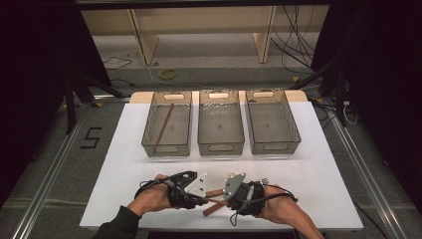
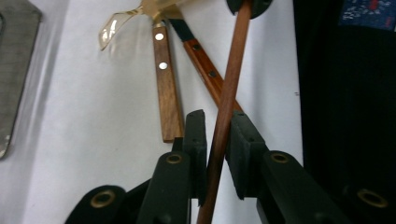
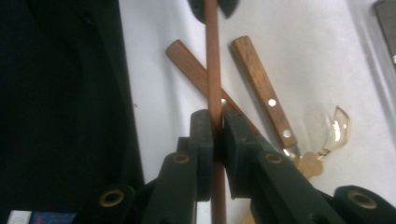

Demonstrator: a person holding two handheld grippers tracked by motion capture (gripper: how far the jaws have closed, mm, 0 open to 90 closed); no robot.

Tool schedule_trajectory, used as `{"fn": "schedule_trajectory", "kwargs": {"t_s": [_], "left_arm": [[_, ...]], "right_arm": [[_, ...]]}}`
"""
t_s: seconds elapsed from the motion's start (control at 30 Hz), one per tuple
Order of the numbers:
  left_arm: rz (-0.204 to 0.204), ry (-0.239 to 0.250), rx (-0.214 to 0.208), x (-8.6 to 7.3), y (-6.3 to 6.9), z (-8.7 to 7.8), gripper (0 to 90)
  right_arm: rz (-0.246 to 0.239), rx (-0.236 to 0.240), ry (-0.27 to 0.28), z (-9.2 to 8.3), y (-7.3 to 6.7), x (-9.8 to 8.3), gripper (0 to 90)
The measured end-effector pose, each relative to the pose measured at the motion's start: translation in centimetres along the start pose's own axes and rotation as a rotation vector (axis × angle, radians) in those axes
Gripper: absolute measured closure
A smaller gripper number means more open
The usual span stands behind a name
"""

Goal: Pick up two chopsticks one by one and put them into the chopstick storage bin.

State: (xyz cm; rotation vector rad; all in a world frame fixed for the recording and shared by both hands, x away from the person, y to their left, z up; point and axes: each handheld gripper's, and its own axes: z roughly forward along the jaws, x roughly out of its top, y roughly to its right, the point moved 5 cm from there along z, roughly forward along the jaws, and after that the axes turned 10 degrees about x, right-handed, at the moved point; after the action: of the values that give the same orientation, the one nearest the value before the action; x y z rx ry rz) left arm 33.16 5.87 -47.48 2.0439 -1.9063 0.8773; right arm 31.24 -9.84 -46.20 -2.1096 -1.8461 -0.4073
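Low in the high view's center, the brown stick (image 2: 227, 93) runs gripper to gripper above the tabletop (image 1: 308, 174), the right gripper (image 3: 215, 122) clamped on one end, the left gripper (image 2: 219, 125) pinching the other.

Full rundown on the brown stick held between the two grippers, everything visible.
The stick is a thin, round, reddish-brown rod, wood by the look, plain and straight. It hangs above the white table, crossing over two wooden-handled utensils lying there. The right gripper is clamped on one stretch of it; the left gripper has it between its pads farther along, jaws drawn close on it. Its ends are hidden.
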Motion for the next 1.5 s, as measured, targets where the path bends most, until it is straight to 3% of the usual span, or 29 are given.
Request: {"fn": "schedule_trajectory", "kwargs": {"t_s": [0.07, 0.2, 0.27, 0.4, 0.47, 0.67, 0.93, 1.1, 1.5], "left_arm": [[0.006, 0.008, -0.027, 0.1, 0.3, 0.0, 81.7], [-0.004, 0.003, -0.028, 0.2, 0.3, -0.2, 83.5], [-0.003, -0.016, -0.013, 0.0, 0.2, -0.3, 83.7], [-0.044, -0.025, -0.002, -0.4, -0.3, -0.3, 83.8], [-0.059, -0.026, 0.01, -0.5, -0.6, -0.3, 83.8], [-0.166, -0.015, 0.055, -0.9, -1.9, -0.8, 83.8], [-0.29, 0.017, 0.112, -1.5, -3.7, -1.9, 83.9], [-0.353, 0.037, 0.138, -2.0, -4.6, -2.3, 83.9], [-0.478, 0.074, 0.197, -3.3, -7.5, -3.8, 83.9]], "right_arm": [[0.003, -0.009, -0.003, -0.1, 0.1, -0.1, 81.2], [0.005, -0.022, 0.016, -0.4, 0.5, -0.1, 77.6], [0.035, -0.022, 0.037, -0.6, 0.7, -0.1, 71.4], [0.083, 0.001, 0.086, -1.3, 1.1, -0.2, 58.6], [0.107, -0.015, 0.109, -1.8, 1.5, -0.3, 54.1], [0.181, -0.05, 0.192, -3.0, 2.5, -0.8, 48.3], [0.324, -0.076, 0.31, -4.2, 3.7, -1.8, 40.8], [0.381, -0.079, 0.318, -3.9, 4.1, -2.5, 37.9], [0.429, -0.063, 0.322, -3.3, 4.0, -4.2, 36.8]]}}
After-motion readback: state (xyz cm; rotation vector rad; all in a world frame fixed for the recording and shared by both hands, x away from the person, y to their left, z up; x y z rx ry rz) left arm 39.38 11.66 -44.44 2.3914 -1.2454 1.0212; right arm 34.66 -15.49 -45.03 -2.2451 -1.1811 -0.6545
